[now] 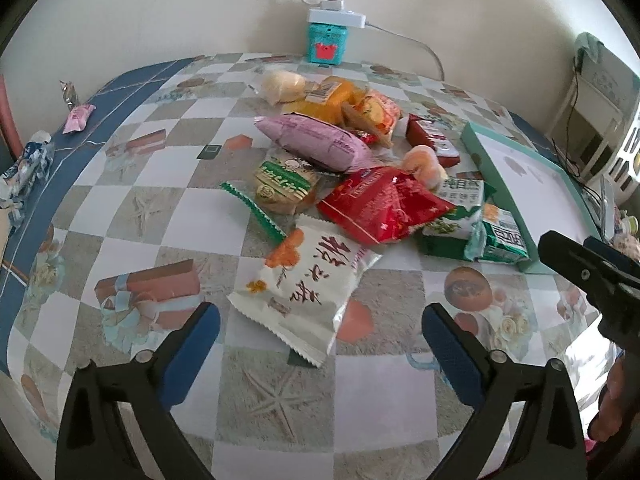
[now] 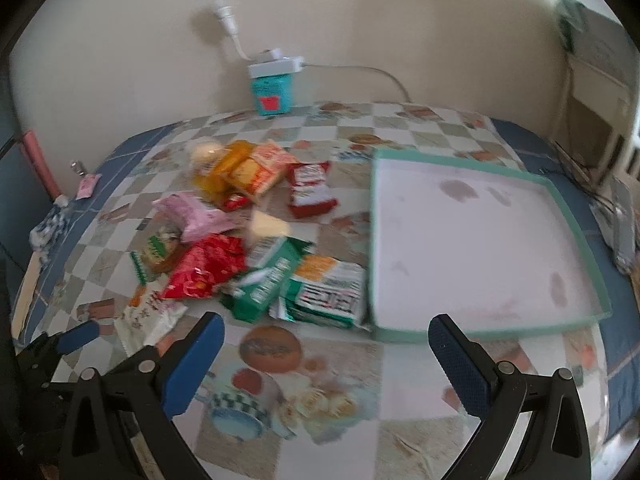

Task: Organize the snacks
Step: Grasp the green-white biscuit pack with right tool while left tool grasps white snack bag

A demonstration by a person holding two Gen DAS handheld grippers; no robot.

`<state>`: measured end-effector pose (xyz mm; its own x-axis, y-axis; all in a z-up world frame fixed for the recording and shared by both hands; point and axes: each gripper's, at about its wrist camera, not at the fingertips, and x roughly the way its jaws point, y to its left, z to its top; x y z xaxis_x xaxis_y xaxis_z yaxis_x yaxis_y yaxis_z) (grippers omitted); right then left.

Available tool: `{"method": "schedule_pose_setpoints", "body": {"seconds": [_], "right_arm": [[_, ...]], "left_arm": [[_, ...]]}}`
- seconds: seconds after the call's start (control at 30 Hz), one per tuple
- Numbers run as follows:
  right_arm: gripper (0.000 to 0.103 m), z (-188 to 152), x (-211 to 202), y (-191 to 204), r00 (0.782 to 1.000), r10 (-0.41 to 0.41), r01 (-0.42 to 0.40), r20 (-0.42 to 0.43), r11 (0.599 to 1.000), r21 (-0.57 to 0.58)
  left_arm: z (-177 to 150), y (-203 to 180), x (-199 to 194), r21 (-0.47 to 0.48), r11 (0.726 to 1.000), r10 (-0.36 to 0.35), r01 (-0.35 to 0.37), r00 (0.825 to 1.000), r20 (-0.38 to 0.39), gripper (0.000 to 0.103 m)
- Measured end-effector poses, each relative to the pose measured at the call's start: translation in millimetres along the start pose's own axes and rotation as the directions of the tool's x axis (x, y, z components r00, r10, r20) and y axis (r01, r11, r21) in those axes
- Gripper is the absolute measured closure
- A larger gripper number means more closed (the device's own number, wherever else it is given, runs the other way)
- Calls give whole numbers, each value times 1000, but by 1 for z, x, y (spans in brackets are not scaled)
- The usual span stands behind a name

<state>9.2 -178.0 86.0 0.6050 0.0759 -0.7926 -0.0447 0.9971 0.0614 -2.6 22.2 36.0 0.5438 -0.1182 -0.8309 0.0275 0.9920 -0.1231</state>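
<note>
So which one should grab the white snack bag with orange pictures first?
Probably left: the left hand-held gripper is open with the white crinkly snack bag directly between its fingers. The right hand-held gripper faces the teal tray.

You see shiny plastic snack bags (image 1: 384, 204) on a smooth, glossy bench (image 1: 280, 400) cover. Your fingers (image 1: 192, 356) have dotted blue pads on matt black plastic.

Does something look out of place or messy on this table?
Yes. The snacks lie in a loose heap on the tablecloth, some overlapping, while the teal tray beside them holds none. A small pink packet lies apart near the table's far left edge.
</note>
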Motion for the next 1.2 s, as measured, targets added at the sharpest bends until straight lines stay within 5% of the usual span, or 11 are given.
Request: {"method": "schedule_pose_setpoints", "body": {"seconds": [0.63, 1.2], "right_arm": [[34, 21, 58, 22, 984, 131, -123, -118, 990, 74], [88, 26, 63, 30, 984, 122, -113, -131, 991, 70]], "left_arm": [[13, 8, 34, 20, 999, 36, -35, 999, -38, 21], [13, 6, 32, 47, 999, 12, -12, 1000, -18, 35]]}}
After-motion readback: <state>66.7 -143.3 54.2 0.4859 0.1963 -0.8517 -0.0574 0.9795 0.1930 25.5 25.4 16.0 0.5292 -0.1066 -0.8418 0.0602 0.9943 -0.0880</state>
